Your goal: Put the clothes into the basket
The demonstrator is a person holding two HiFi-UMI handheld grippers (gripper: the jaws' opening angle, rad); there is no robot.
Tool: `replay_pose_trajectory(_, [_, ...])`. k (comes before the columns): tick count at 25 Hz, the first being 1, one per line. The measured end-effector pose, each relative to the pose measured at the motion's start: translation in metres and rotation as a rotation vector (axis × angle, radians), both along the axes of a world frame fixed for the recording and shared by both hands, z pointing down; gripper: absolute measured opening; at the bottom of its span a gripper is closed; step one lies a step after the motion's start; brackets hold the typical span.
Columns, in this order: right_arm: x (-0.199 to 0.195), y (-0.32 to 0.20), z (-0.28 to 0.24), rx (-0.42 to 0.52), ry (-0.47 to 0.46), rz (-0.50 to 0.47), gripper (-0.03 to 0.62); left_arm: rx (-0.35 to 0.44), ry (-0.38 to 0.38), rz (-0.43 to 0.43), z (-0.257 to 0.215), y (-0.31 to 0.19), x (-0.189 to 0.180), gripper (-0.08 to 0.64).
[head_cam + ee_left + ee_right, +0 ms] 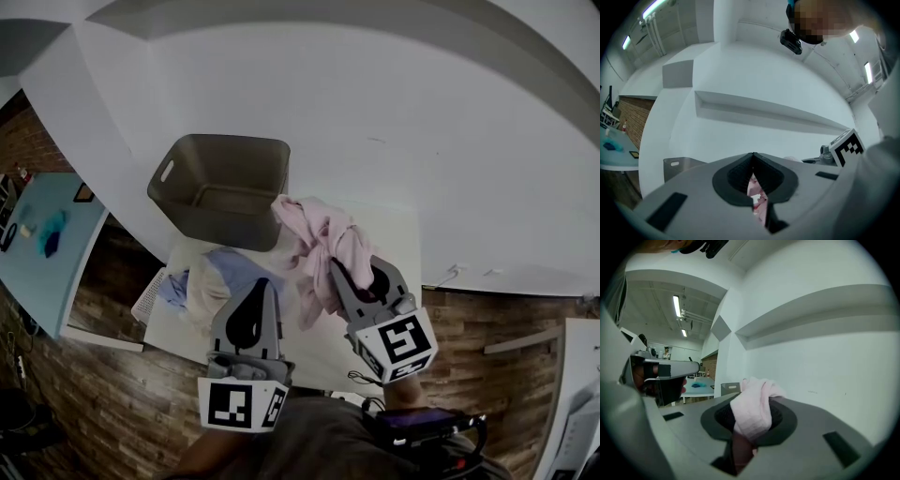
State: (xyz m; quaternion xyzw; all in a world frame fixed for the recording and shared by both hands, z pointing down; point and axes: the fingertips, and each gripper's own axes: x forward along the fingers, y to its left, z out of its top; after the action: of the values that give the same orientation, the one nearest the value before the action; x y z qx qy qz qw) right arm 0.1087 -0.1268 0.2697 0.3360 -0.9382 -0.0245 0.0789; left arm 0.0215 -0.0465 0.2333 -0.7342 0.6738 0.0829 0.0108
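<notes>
Close to the person, at about 6 o'clock in the head view, the left gripper (265,283) points up the picture. In its own view, the left gripper (753,157) has its two jaws shut, with their tips touching. A bit of pink shows through the gap lower down, but I cannot tell if the jaws pinch it. Just beside it, toward 5 o'clock, is the right gripper (359,274). Its jaws are almost shut and they squeeze a pink cloth (314,230). The cloth is lifted up in the air and hangs down in a bunch between the two grippers. In the right gripper view, the pink cloth (750,404) puffs out over the dark pads of the right gripper (754,420). Under the grippers is a white table (394,234). A pile of clothes (211,281), blue and cream, lies on it at about 8 o'clock from the pink cloth. Farther off, at about 11 o'clock from the pink cloth, the grey basket (216,225) stands on the table, and the top of the pink cloth is just beside its near corner. Way over at 9 o'clock is a light blue table (56,272).
</notes>
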Motion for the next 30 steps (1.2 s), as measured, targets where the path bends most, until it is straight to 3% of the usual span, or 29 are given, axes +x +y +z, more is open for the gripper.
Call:
replay_pose_trajectory(12, [-0.063, -0.025, -0.04, 0.054, -0.033, 0.03, 0.081, 0.003, -0.005, 0.047, -0.009, -0.034, -0.067, 0.009])
replay_pose_trajectory(19, [-0.11, -0.043, -0.096, 0.111, -0.086, 0.002, 0.082, 0.048, -0.022, 0.047, -0.035, -0.059, -0.116, 0.009])
replay_pose_trajectory(24, [-0.142, -0.057, -0.148, 0.185, -0.117, -0.002, 0.081, 0.066, 0.013, 0.065, -0.045, -0.073, -0.143, 0.009])
replay_pose_trajectory(30, [-0.235, -0.074, -0.177, 0.256, -0.159, -0.054, 0.081, 0.054, 0.075, 0.06, -0.027, -0.093, -0.228, 0.009])
